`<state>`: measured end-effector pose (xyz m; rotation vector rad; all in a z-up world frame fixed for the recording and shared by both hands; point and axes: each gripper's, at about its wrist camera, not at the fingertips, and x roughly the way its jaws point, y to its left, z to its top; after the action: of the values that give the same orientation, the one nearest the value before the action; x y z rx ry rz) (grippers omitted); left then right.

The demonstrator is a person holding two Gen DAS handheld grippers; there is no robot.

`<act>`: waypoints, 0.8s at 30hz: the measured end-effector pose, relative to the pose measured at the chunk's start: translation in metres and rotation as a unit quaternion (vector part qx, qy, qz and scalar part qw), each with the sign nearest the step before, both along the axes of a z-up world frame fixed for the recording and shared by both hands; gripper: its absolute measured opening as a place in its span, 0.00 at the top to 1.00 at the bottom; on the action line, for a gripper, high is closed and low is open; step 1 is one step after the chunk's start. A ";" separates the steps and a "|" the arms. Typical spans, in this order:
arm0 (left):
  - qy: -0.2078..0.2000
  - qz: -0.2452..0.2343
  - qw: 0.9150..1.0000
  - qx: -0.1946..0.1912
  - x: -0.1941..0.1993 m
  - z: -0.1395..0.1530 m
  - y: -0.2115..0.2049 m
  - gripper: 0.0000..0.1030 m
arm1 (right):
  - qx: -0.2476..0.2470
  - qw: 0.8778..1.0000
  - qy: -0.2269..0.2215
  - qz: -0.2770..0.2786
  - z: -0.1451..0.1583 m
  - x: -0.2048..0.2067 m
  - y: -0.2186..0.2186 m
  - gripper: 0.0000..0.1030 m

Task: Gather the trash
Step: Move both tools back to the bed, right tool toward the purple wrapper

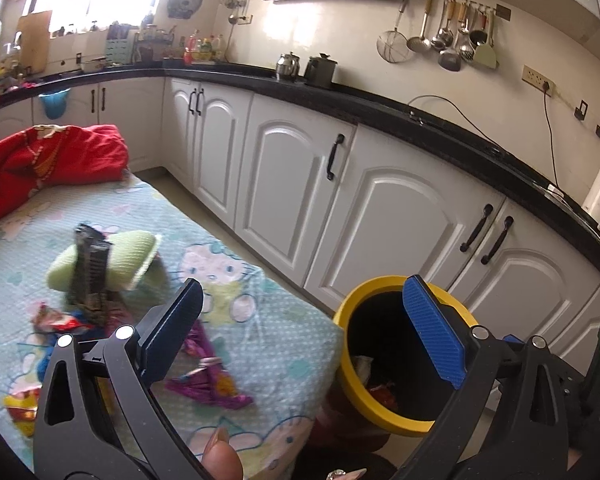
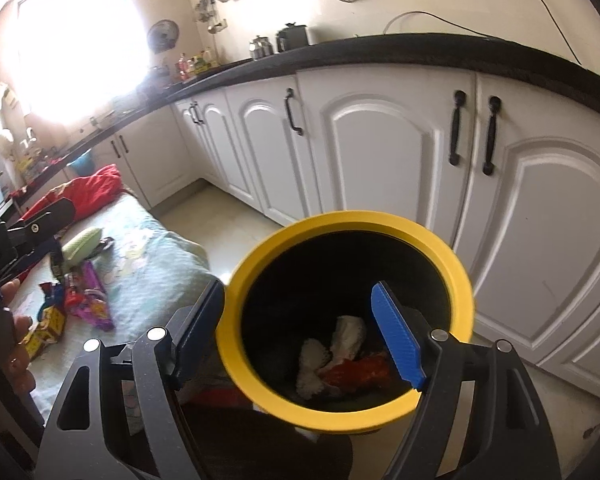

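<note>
My left gripper [image 1: 300,320] is open wide and empty, over the table's right edge beside the yellow-rimmed black bin [image 1: 342,320]. On the patterned tablecloth [image 1: 240,320] lie a purple wrapper [image 1: 208,376], a red and blue wrapper [image 1: 60,322] and a yellow wrapper [image 1: 20,404]. A dark packet [image 1: 90,264] stands against a green cloth [image 1: 128,252]. My right gripper [image 2: 300,300] hangs open and empty above the bin [image 2: 352,220]. Inside lie crumpled white paper [image 2: 344,340] and a red wrapper [image 2: 360,372]. The wrappers [image 2: 92,300] on the table show at the left.
White cabinets [image 1: 292,184] under a black countertop [image 1: 440,132] run close behind the bin, with a strip of floor [image 2: 220,220] between them and the table. A red cloth [image 1: 40,160] is heaped at the table's far end. A thumb [image 1: 220,456] shows at the bottom.
</note>
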<state>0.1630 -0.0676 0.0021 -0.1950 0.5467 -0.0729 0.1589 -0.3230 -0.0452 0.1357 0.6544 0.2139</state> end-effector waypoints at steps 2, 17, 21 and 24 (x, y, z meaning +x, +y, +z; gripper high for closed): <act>-0.003 0.006 1.000 0.002 -0.004 0.002 0.007 0.11 | -0.001 1.000 -0.006 0.012 0.004 -0.002 0.011 0.28; -0.004 0.078 0.997 0.006 -0.018 0.006 0.090 0.11 | -0.009 0.995 -0.012 0.096 0.017 -0.007 0.092 0.26; -0.001 0.096 0.995 0.005 -0.022 0.005 0.114 0.11 | -0.008 0.993 -0.009 0.114 0.016 -0.005 0.112 0.26; 0.005 0.105 0.994 0.010 -0.022 0.004 0.126 0.11 | -0.007 0.992 -0.005 0.127 0.014 -0.004 0.128 0.26</act>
<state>0.1408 0.0586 0.0063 -0.2335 0.5331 0.1382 0.1550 -0.1950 -0.0308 0.0364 0.6617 0.4546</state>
